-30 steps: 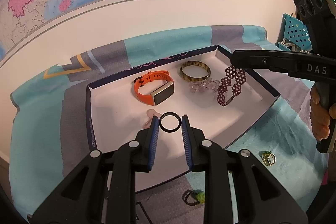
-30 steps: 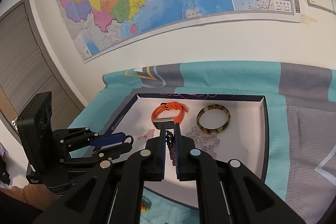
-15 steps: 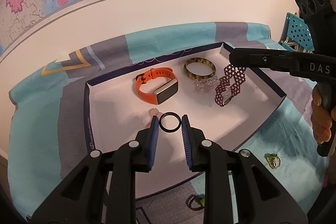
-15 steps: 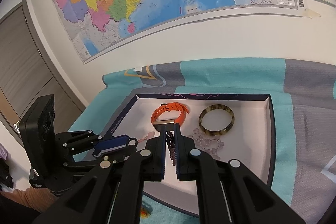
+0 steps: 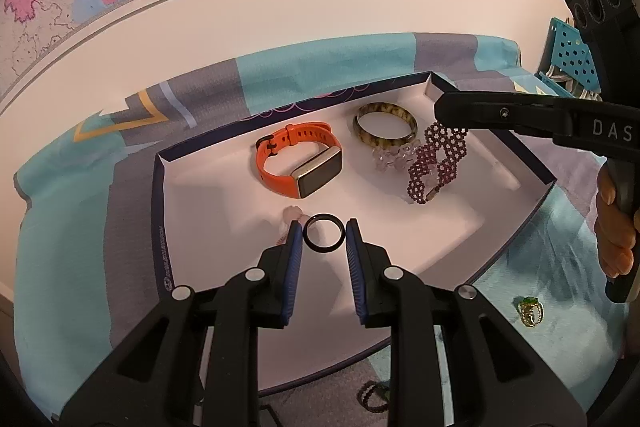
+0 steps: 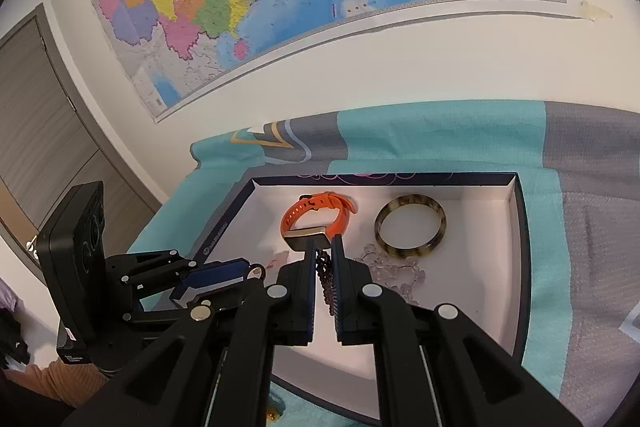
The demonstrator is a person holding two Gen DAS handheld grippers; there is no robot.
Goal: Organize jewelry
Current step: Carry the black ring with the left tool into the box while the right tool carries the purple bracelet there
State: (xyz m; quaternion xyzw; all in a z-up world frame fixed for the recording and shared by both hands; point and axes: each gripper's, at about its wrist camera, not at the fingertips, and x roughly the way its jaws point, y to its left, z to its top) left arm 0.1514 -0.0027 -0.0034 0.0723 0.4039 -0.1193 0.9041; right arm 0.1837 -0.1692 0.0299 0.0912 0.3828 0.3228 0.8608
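In the left wrist view my left gripper [image 5: 323, 227] is shut on a thin black ring [image 5: 323, 249], held just above the near part of the white tray [image 5: 208, 211]. The right gripper [image 5: 442, 107] reaches in from the right, and a dark red beaded bracelet [image 5: 438, 163] hangs from its tip, its lower end down at the tray floor. From the right wrist view, my right gripper [image 6: 324, 241] is shut on that bracelet [image 6: 325, 277], which dangles between the fingers. The left gripper [image 6: 224, 273] with its ring [image 6: 265, 271] shows at the left.
Inside the tray lie an orange watch band [image 5: 280, 179], a tortoiseshell bangle [image 5: 386, 139], a clear crystal bracelet [image 5: 390, 159] and a small pink piece [image 5: 292, 214]. On the teal-grey cloth outside it sit a gold-green ring [image 5: 530, 311] and a dark bead loop [image 5: 374, 395]. A wall stands close behind.
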